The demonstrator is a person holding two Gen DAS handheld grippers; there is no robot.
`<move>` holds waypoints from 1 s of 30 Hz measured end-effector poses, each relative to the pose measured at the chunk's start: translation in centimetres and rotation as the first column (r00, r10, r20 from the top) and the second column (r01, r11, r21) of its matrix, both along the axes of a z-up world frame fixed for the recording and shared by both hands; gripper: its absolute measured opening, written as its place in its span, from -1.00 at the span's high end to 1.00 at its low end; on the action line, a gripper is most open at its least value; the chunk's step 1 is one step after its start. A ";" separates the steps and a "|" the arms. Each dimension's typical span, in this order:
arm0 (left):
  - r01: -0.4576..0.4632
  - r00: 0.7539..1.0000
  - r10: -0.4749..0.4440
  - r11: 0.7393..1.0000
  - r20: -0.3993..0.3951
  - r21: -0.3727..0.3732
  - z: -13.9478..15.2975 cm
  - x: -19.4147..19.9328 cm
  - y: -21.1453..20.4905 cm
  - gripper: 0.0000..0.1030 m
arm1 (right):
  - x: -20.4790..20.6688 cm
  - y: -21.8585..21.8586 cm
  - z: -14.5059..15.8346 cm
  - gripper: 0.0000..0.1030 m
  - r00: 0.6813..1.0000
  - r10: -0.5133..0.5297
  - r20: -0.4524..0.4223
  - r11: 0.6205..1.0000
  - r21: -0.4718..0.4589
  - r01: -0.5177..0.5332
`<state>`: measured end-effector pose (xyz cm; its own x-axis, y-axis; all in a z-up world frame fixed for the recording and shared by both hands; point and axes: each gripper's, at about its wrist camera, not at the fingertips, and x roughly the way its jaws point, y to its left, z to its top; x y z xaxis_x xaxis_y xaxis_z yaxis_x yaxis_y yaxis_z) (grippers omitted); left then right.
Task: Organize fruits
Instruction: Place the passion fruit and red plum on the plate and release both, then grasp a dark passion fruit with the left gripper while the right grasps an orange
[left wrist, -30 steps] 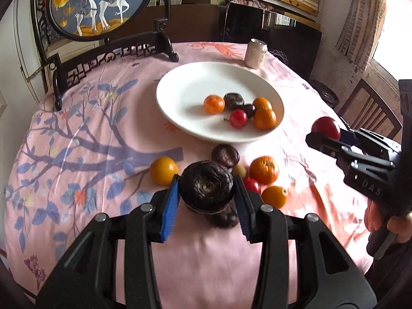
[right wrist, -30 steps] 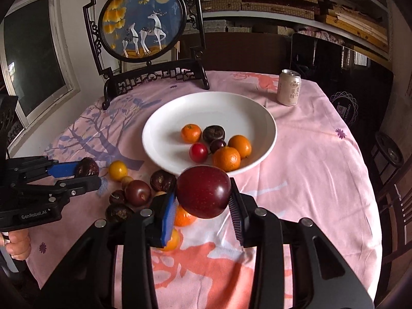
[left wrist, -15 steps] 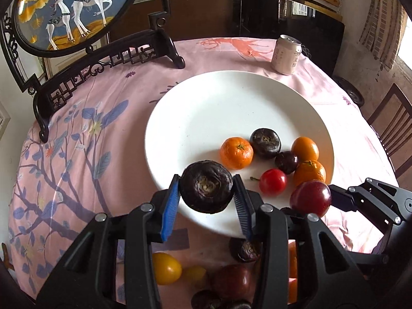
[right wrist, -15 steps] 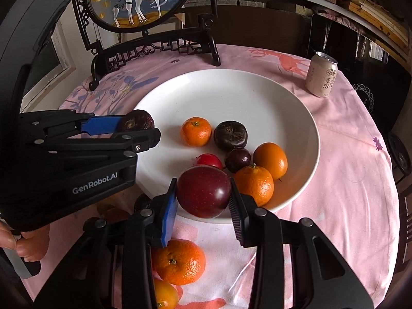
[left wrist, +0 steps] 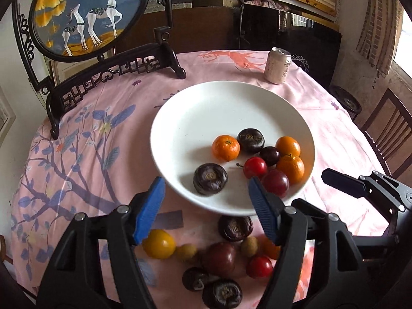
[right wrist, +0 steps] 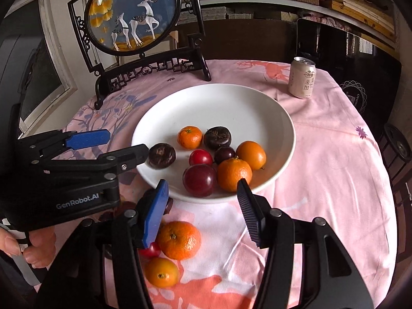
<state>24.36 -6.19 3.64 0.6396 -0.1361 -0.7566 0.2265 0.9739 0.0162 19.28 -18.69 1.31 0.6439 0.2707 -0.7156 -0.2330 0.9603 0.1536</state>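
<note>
A white plate (left wrist: 195, 113) (right wrist: 206, 103) holds several fruits. A dark brown fruit (left wrist: 210, 179) (right wrist: 162, 155) lies at its near-left side and a red plum (left wrist: 275, 182) (right wrist: 199, 179) at its near edge. My left gripper (left wrist: 206, 206) is open and empty just before the plate; it also shows in the right wrist view (right wrist: 117, 143). My right gripper (right wrist: 202, 206) is open and empty, just behind the plum. Loose fruits lie on the cloth: a yellow one (left wrist: 159, 243), a dark one (left wrist: 235, 228), a mandarin (right wrist: 179, 239).
A pink tablecloth (right wrist: 322, 154) covers the round table. A drink can (left wrist: 278, 65) (right wrist: 301, 77) stands beyond the plate at right. A framed deer screen on a black stand (left wrist: 103, 25) (right wrist: 139, 25) is at the back left. A wooden chair (left wrist: 386, 128) is on the right.
Both grippers opened over the plate. The left let go of the dark brown fruit and the right let go of the red plum; both fruits now rest on the plate.
</note>
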 end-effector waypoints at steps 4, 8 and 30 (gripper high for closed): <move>0.009 1.000 -0.010 1.000 0.022 0.015 0.6 -3.1 0.3 -0.47 | -2.6 -1.0 0.1 -0.08 1.000 -0.017 -0.003 1.000 0.021 0.017; 0.012 1.000 -0.012 1.000 0.023 0.012 0.3 -5.8 0.9 -0.50 | -4.9 -1.5 -0.2 -0.08 1.000 -0.027 -0.013 0.999 0.042 0.028; 0.006 0.990 -0.004 1.000 -0.138 0.018 -6.7 -9.4 1.7 -0.52 | -10.4 -3.2 -3.5 -0.09 0.994 -0.052 -0.094 0.985 0.161 0.066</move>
<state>14.91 -4.48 -3.03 0.5282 -0.1245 -0.8400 0.2328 0.9725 0.0022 8.86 -21.94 -2.21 0.5980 0.3519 -0.7201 -0.1549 0.9323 0.3270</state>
